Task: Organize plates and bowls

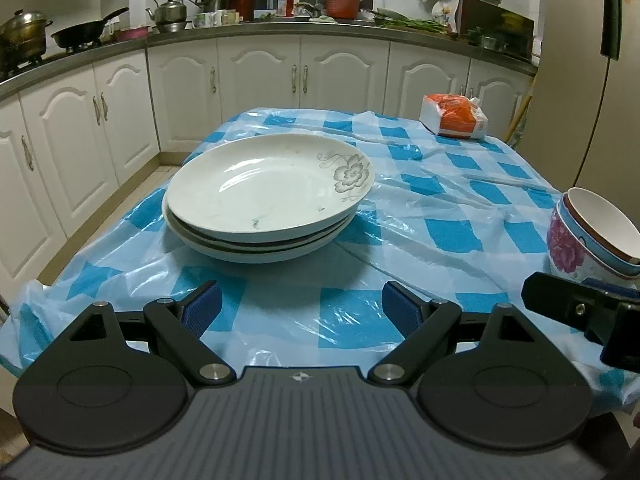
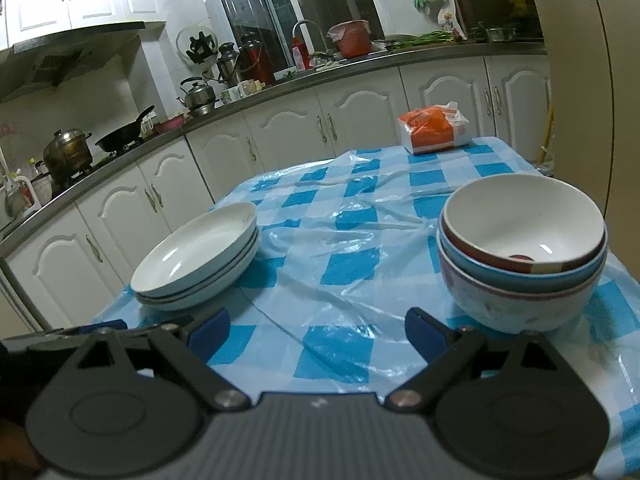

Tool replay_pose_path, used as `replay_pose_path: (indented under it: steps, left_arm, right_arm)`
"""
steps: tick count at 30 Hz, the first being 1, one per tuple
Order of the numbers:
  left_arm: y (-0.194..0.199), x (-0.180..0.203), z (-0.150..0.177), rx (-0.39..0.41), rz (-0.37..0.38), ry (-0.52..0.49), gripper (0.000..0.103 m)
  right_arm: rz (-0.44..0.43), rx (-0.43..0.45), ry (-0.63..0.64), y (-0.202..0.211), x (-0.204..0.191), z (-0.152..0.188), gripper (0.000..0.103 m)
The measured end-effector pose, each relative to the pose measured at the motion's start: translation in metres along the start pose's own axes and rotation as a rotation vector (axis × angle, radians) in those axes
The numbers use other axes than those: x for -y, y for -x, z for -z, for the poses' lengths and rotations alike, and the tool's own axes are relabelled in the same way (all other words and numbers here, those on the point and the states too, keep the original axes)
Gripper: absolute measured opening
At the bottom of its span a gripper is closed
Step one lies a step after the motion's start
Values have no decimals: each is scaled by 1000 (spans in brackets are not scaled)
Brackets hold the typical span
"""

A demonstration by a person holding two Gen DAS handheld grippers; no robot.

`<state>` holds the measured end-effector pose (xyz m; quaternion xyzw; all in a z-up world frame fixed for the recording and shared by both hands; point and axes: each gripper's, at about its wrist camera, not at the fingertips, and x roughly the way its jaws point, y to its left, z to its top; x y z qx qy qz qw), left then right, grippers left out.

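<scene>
Tools are hanging nearest, the left tool (image 1: 301, 310) and the right tool (image 2: 316, 330) each spreading its blue pads wide with nothing but plastic-covered cloth showing between them. Sitting just beyond on the checked counter (image 1: 440, 208) are the task's things: three shallow white plates (image 1: 266, 196) are nesting in one stack straight ahead of the left tool, the top one carrying a grey flower print, and three bowls (image 2: 522, 256) are nesting in a second stack ahead and right of the right tool, well apart from the plates. Both piles are looking like glazed ceramic, so I am judging them stiff, fairly heavy as stacks, slick under the pads and liable to chip or break if knocked or dropped. The rim is looking like the place to take hold, one pad inside and one outside, lifting a single piece so that the nested ones below are not dragging along; the loose plastic sheet may be sliding under them too. Farther back, one orange-and-white packet (image 2: 434, 130) is lying near the counter's far edge.
</scene>
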<state>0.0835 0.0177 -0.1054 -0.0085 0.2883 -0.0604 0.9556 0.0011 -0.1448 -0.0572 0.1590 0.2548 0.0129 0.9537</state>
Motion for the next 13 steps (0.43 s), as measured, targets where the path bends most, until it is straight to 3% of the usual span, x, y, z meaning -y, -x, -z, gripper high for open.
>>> replay_pose_path:
  steps: [10,13]
  left_arm:
    - [16,-4,-8,44,64,37,103]
    - [26,-6,-17,71,48,49,103]
  right_arm:
    - [-20,30,-10,10,4,-3,94]
    - [-26,44,-14,15,5,-8,95]
